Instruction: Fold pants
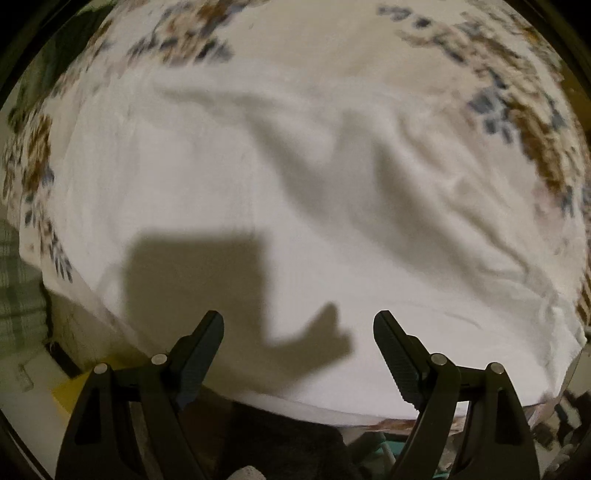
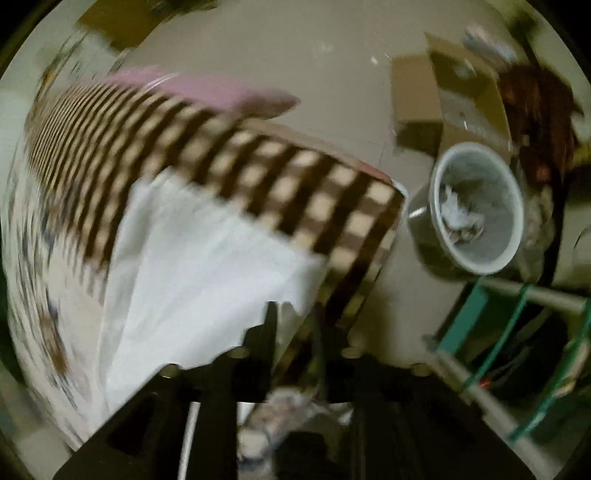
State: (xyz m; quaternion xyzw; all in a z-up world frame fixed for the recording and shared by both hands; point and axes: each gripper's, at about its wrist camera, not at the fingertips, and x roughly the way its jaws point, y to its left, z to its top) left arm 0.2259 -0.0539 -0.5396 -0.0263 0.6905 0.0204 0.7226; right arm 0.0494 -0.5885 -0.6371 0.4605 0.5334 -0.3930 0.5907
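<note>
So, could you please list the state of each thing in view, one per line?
white pants: spread flat and wrinkled on the floral sheet, not yet folded
left claw: open, empty, above the pants' near edge
right claw: blurred; appears shut on white fabric
wastebasket: upright on the floor, crumpled paper inside
checkered blanket: draped over the bed corner

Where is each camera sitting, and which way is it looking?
Left wrist: rides on the left tongs, looking down at the white pants on the flowery sheet; both open fingers show.
Right wrist: rides on the right tongs, blurry, facing the checkered blanket, the floor and a bin; its dark fingers show, with white cloth at their tips.
Shared: white cloth, probably the same pants.
</note>
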